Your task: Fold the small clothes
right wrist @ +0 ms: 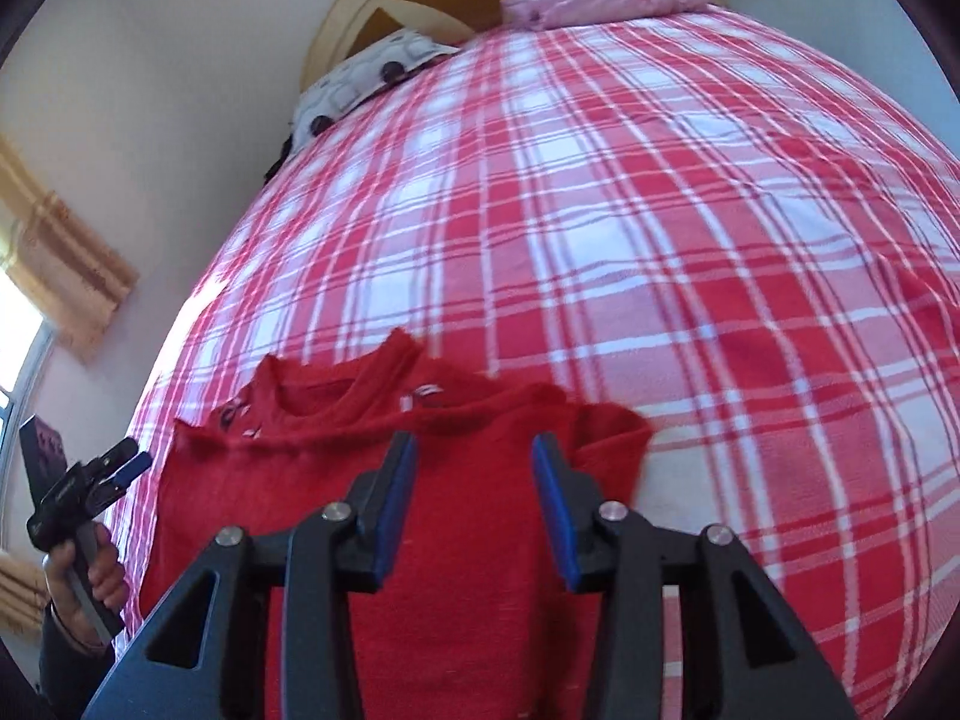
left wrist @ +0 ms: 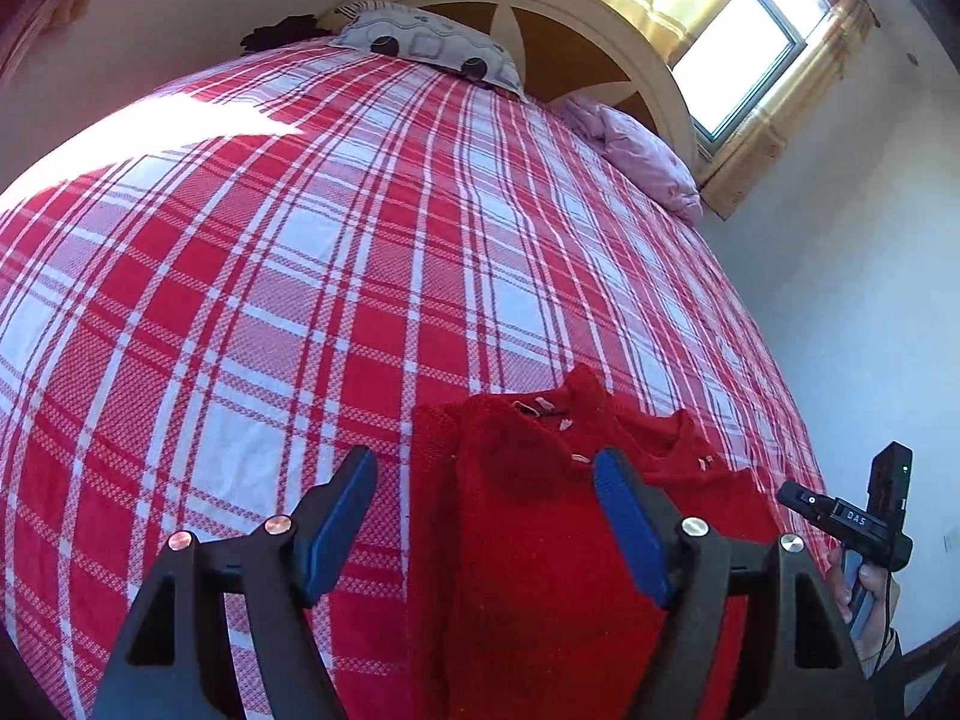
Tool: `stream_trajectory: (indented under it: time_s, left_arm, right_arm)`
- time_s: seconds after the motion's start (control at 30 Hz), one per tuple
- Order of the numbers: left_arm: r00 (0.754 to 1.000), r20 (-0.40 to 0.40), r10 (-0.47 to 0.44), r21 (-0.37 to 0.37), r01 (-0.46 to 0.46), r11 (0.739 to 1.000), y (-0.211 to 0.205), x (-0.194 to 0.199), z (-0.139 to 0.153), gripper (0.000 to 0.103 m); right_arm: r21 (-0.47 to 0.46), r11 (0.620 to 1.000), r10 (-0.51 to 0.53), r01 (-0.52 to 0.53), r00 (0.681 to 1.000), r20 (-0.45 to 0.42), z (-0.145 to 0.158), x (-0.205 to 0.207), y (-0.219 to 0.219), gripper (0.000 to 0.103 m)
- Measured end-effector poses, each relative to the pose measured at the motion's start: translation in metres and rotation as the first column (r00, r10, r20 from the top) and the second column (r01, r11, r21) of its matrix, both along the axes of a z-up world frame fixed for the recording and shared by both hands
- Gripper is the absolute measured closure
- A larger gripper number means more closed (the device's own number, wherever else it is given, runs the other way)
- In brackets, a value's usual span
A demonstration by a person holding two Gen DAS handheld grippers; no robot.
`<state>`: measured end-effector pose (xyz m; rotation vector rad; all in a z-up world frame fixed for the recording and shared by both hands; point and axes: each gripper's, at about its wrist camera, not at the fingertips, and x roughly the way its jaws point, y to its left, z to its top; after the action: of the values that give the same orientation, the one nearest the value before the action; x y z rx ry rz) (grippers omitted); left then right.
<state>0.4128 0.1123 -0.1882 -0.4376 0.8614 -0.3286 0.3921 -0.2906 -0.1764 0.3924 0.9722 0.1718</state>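
Note:
A small red knitted sweater (left wrist: 540, 528) lies on the near edge of the bed, collar pointing away from me; it also shows in the right wrist view (right wrist: 456, 480). My left gripper (left wrist: 483, 468) is open and empty, held just above the sweater's left part. My right gripper (right wrist: 474, 453) is open and empty over the sweater's chest. In the left wrist view the right gripper (left wrist: 840, 510) shows at the right edge, held in a hand. In the right wrist view the left gripper (right wrist: 120, 462) shows at the left edge.
The bed carries a red and white plaid sheet (left wrist: 270, 252). A patterned grey pillow (left wrist: 432, 48) and a pink pillow (left wrist: 642, 150) lie by the curved headboard (left wrist: 588, 18). A window with yellow curtains (left wrist: 738, 60) is behind. White walls flank the bed.

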Motion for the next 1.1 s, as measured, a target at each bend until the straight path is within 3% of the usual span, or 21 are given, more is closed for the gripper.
stream_trajectory:
  time_s: [0.13,0.2,0.27,0.33,0.4,0.43,0.47,0.57,0.7,0.8,0.97,1.1]
  left_arm:
    - [0.999,0.006,-0.050,0.021,0.050,0.999,-0.014,0.003,-0.002,0.028]
    - [0.998,-0.021,-0.051,0.022,0.051,0.998,-0.017,0.007,-0.009,0.033]
    - [0.997,-0.047,-0.053,0.020,0.054,0.998,-0.018,0.009,-0.016,0.060]
    - [0.997,-0.061,-0.050,0.016,0.051,0.999,-0.016,0.010,-0.022,0.066]
    - [0.996,-0.071,-0.048,0.015,0.049,0.999,-0.017,0.012,-0.025,0.080]
    - [0.995,-0.084,-0.048,0.017,0.049,0.999,-0.018,0.013,-0.028,0.088]
    - [0.995,-0.086,-0.049,0.019,0.051,0.999,-0.019,0.014,-0.029,0.100]
    - [0.997,-0.059,-0.048,0.039,0.050,0.998,-0.021,0.012,-0.024,0.100]
    - [1.000,-0.007,-0.011,-0.008,0.011,1.000,-0.007,0.011,-0.009,0.100]
    - [1.000,-0.008,-0.013,0.010,0.013,1.000,-0.010,0.014,-0.010,0.100]
    - [0.999,-0.044,0.016,0.010,-0.016,1.000,-0.008,0.022,-0.030,0.100]
    - [0.998,-0.058,0.016,0.064,-0.012,0.998,-0.015,0.022,-0.045,0.099]
  right_arm:
    - [0.010,1.000,-0.005,0.005,0.999,-0.049,-0.010,0.006,-0.010,0.059]
    - [0.036,0.999,-0.002,0.004,0.998,-0.060,-0.016,0.010,-0.013,0.059]
    - [0.054,0.999,0.015,-0.011,0.998,-0.068,-0.020,0.015,-0.011,0.061]
    - [0.065,0.998,0.026,-0.021,0.997,-0.072,-0.023,0.017,-0.008,0.062]
    - [0.058,0.997,0.048,-0.043,0.995,-0.085,-0.028,0.020,-0.003,0.064]
    - [0.048,0.997,0.057,-0.052,0.993,-0.103,-0.033,0.022,-0.001,0.070]
    - [0.030,0.998,0.060,-0.056,0.991,-0.120,-0.037,0.024,0.001,0.084]
    - [-0.012,0.997,0.071,-0.073,0.992,-0.102,-0.035,0.023,0.007,0.091]
    - [-0.018,0.999,0.045,-0.045,0.999,-0.005,-0.012,0.013,0.005,0.092]
    - [-0.024,1.000,0.017,-0.016,0.999,0.034,-0.001,0.013,0.000,0.093]
    - [-0.085,0.996,-0.004,0.005,1.000,0.011,-0.016,0.022,0.005,0.093]
    - [-0.107,0.994,-0.014,0.010,0.999,-0.040,-0.038,0.027,0.003,0.093]
